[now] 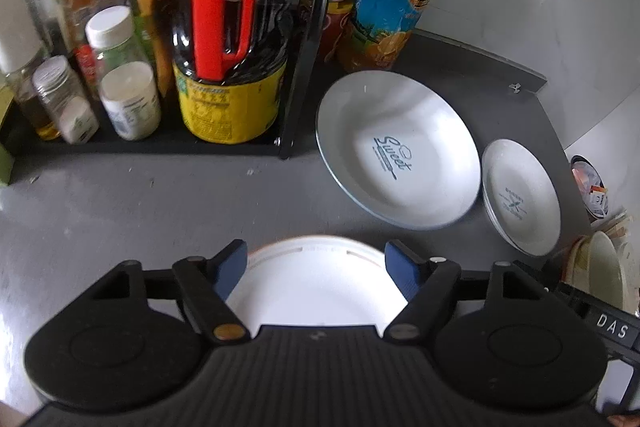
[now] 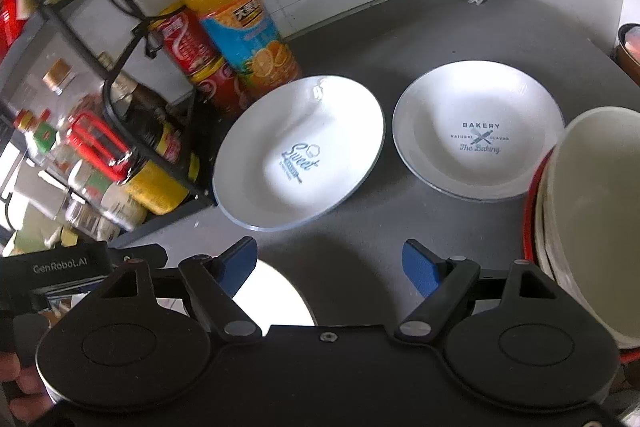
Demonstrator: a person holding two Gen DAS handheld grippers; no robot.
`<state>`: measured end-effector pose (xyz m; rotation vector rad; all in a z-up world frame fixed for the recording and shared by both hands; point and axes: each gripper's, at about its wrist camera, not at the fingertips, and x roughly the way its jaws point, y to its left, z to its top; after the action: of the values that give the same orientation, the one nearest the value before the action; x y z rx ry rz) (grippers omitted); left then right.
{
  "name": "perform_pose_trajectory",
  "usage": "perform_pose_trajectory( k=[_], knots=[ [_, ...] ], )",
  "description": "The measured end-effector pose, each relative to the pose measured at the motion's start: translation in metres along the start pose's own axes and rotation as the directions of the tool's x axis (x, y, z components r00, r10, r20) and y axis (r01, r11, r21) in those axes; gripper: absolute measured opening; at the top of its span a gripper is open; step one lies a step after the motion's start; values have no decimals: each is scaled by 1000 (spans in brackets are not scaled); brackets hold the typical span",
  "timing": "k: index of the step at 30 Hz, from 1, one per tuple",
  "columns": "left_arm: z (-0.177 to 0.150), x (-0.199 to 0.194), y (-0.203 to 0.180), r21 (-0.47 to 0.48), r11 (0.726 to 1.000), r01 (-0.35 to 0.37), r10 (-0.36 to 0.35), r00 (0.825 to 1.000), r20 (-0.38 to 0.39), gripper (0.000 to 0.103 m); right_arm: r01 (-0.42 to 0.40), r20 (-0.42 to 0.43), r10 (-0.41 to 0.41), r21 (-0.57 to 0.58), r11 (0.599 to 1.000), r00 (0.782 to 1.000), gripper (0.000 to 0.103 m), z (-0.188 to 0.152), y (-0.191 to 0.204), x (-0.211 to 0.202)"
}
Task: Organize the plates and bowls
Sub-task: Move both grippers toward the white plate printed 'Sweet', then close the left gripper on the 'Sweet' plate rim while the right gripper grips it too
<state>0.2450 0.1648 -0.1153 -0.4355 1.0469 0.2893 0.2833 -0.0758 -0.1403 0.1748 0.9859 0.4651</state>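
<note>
A large white plate printed "Sweet" [image 1: 400, 151] [image 2: 298, 155] lies on the grey counter. To its right is a smaller "Bakery" plate [image 1: 520, 195] [image 2: 476, 131], which in the left wrist view seems to rest on another plate. A white round dish with an orange rim [image 1: 316, 279] [image 2: 272, 295] lies under my left gripper [image 1: 320, 265], between its wide-apart blue pads. My right gripper [image 2: 332, 263] hovers open over bare counter in front of both plates. Stacked cream bowls [image 2: 580, 219] [image 1: 600, 267] stand at the right, one with a red rim.
A black rack [image 1: 296, 75] full of sauce bottles and jars fills the left. An orange juice bottle [image 2: 232, 15] and a red can [image 2: 188, 43] stand behind the "Sweet" plate. The counter edge [image 1: 576, 163] drops off at the right. A hand [image 2: 20, 387] holds the left gripper.
</note>
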Motion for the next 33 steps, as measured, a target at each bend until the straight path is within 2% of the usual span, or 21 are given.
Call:
perform_pose_trajectory(
  k=[4, 9, 20, 26, 33],
  knots=[
    [11, 14, -6, 18, 1000, 14, -14, 1000, 6, 75, 9, 2, -9, 44, 999, 1000, 79, 6, -7, 14],
    [19, 34, -12, 27, 999, 17, -17, 1000, -1, 70, 20, -1, -20, 79, 997, 1000, 77, 13, -15, 32],
    [30, 74, -8, -31, 1000, 6, -6, 1000, -8, 57, 15, -31, -12, 119, 993, 999, 71, 26, -16, 70],
    [34, 90, 2, -87, 996, 3, -4, 1000, -9, 48, 26, -52, -19, 131, 991, 998, 63, 32, -12, 87],
    [33, 99, 6, -132, 991, 16, -15, 1000, 2, 35, 18, -73, -6, 158, 987, 997, 46, 32, -14, 102]
  ],
)
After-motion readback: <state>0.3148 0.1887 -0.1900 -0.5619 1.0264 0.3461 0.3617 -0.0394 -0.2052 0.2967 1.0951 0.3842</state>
